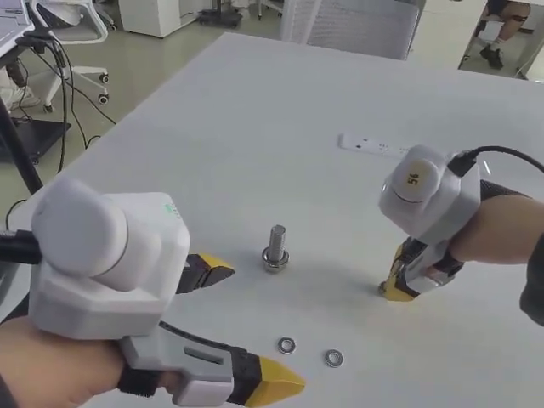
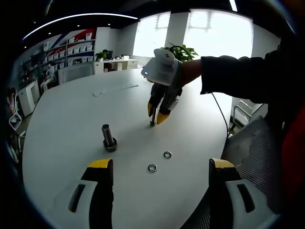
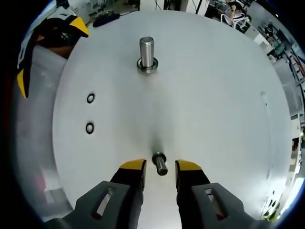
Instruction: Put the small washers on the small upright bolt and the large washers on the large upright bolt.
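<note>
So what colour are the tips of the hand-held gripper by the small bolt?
Yellow: the fingertips of the right hand-held gripper, clearest in the right gripper view.

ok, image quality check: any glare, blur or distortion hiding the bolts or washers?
Head view: soft even light, faint shadows, large bolt and two loose washers sharp. Left gripper view: windows blown out, fisheye curves the table edge, washers tiny yet distinct. Right gripper view: table bulges, small bolt close-up slightly soft, no glare.
</note>
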A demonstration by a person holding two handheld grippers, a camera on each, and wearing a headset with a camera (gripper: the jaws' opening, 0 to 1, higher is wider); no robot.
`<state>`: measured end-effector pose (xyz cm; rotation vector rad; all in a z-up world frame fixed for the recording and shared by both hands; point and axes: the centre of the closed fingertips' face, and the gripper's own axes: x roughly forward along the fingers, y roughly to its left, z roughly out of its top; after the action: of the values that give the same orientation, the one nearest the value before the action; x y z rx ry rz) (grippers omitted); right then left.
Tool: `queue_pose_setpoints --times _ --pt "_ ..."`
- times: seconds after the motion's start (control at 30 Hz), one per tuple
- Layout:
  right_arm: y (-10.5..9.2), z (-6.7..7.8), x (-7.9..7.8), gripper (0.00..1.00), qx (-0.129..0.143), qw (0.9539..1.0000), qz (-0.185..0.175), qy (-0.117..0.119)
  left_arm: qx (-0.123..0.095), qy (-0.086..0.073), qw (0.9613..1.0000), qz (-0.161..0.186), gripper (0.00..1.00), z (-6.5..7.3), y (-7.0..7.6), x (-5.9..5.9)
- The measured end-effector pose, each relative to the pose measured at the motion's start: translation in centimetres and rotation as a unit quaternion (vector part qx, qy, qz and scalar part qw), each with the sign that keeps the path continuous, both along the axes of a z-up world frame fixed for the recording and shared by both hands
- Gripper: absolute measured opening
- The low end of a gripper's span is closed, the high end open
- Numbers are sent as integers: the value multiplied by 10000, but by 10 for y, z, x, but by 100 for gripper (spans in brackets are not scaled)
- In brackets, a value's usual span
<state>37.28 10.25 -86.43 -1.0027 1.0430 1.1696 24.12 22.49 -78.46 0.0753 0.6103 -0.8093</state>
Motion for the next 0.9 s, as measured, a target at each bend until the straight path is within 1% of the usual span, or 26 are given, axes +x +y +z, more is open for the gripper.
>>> queue_pose_setpoints --times 0.13,0.17,0.23,0.3,0.37,0.53,0.9 --pt "-3 3 1 32 73 9999 -61 -37 0 -4 10000 -4 82 0 0 0" --pt "-2 4 1 35 104 9999 -85 -24 1 -4 10000 -4 82 0 0 0" --pt "-3 5 0 36 142 9998 -111 -22 2 -6 10000 -8 82 0 0 0" --pt "-4 5 -1 40 168 9997 -150 -28 1 -11 10000 -15 82 0 -1 0" --pt "-6 6 -2 40 158 9997 -152 -50 1 -20 10000 -17 82 1 -1 0" --pt "-7 9 -6 43 245 9994 -234 -48 4 -21 10000 -21 82 1 -1 0" --pt "-18 14 -16 43 297 9990 -337 -72 -3 -40 10000 -46 82 1 -3 0"
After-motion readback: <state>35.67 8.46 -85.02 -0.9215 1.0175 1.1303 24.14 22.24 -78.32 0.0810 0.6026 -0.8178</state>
